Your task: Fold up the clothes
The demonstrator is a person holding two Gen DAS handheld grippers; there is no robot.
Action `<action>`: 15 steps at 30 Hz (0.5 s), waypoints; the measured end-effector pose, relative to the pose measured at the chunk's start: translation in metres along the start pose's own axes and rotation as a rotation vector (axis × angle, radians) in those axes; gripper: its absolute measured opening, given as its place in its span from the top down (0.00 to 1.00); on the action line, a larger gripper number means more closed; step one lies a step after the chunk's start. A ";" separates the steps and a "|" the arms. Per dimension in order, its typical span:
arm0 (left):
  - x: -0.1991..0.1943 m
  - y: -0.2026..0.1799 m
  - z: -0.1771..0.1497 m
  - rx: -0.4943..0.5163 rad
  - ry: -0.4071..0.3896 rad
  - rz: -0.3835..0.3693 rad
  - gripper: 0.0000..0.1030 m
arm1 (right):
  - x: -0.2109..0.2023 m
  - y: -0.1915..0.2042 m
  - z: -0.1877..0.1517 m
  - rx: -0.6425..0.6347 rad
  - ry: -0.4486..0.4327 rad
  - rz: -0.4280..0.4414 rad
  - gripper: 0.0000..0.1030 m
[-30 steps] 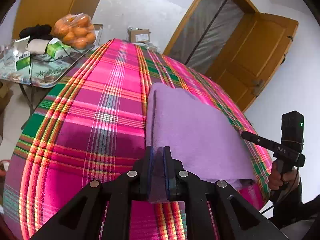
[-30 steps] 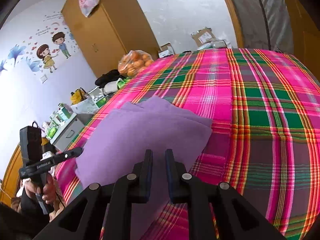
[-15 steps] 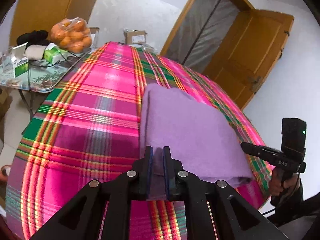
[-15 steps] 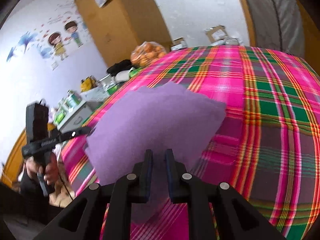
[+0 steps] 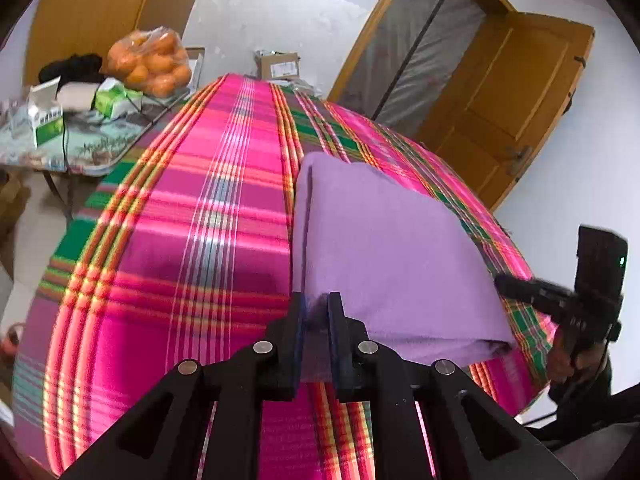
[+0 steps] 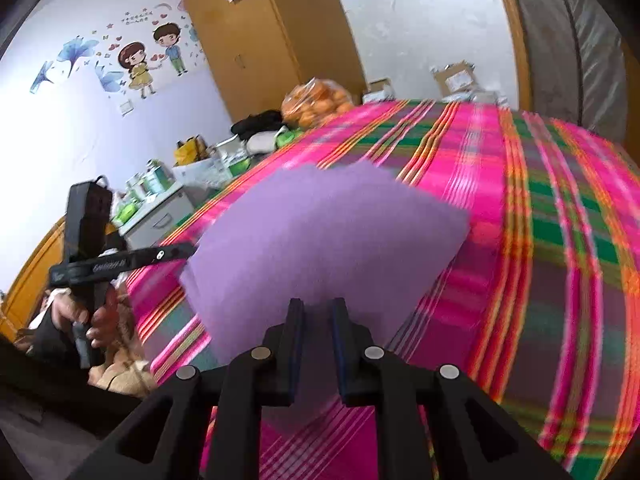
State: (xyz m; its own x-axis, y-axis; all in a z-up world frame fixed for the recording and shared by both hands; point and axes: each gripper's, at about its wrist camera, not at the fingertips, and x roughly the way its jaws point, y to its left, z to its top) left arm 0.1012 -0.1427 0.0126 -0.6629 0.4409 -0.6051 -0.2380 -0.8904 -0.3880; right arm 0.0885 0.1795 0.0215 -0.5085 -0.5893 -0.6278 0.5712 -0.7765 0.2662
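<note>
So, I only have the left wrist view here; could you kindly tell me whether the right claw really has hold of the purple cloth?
Observer: Yes. In the right wrist view the right claw is pinched on the near edge of the purple cloth.
Operator: Thank you. Is that side lying flat?
Observer: It does not look flat. It seems lifted, with a shadow on the plaid bedspread under its right corner.
Operator: And how does my left claw look from there?
Observer: The left claw shows side-on, with its tip at the cloth's left corner.
</note>
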 end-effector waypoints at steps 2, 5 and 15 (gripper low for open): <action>0.000 -0.003 0.008 0.008 -0.020 -0.001 0.90 | 0.003 -0.005 0.012 0.019 -0.020 -0.015 0.86; 0.008 -0.012 0.026 0.036 -0.034 0.008 0.90 | 0.012 -0.013 0.032 0.051 -0.044 -0.038 0.86; 0.071 -0.037 0.083 0.106 0.035 0.096 0.90 | 0.077 -0.019 0.077 0.101 0.026 -0.076 0.86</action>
State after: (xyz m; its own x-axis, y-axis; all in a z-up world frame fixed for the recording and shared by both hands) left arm 0.0037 -0.0878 0.0417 -0.6615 0.3550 -0.6606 -0.2496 -0.9349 -0.2524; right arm -0.0109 0.1316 0.0249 -0.5303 -0.5230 -0.6673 0.4628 -0.8380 0.2890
